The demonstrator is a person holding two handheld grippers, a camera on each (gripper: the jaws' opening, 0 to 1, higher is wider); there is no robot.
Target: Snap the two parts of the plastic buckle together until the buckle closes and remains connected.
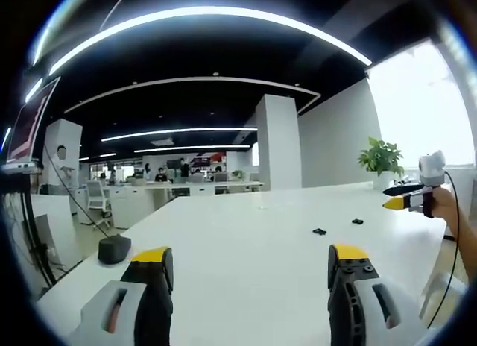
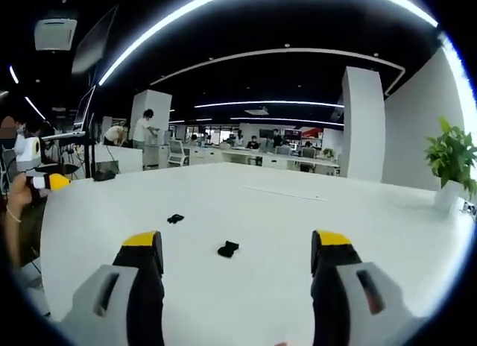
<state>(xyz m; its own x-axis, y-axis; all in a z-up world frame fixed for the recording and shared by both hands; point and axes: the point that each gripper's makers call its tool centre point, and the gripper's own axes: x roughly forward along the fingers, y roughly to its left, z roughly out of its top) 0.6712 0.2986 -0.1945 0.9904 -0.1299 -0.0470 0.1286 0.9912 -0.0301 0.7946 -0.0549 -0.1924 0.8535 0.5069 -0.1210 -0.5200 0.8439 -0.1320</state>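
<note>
**Me:** Office all around us, long white desk (image 2: 246, 301) under both cameras, ceiling strip lights, a potted plant (image 2: 452, 158) at the far edge. My right tongs (image 2: 237, 249) are spread wide with nothing between the yellow tips. My left tongs (image 1: 252, 260) are the same, wide apart and holding nothing.

**You:** Where are the buckle halves?

**Me:** Both lie loose on the desk, apart from each other. In the right gripper view, the nearer buckle half (image 2: 228, 249) sits just ahead, between my jaws' lines; the farther buckle half (image 2: 175, 218) is beyond it, toward my left hand. In the left gripper view they are two small dark specks well off to the right, near my other tongs.

**You:** How do you expect them to handle?

**Me:** Light, I'd judge, and stiff, being moulded plastic, so likely slick against the pads and prone to skate on this smooth top. I'd pinch each across its flat body, clear of the mating end, so prongs and socket stay free.

**You:** Which way do they point?

**Me:** The nearer one looks longer than wide, its long axis slanting up to the right in my view. Which end carries the prongs I cannot tell; it's too small. The farther one lies roughly crosswise, end unknown too. They aren't lined up, so I'd need to turn one before pushing them together.
</note>
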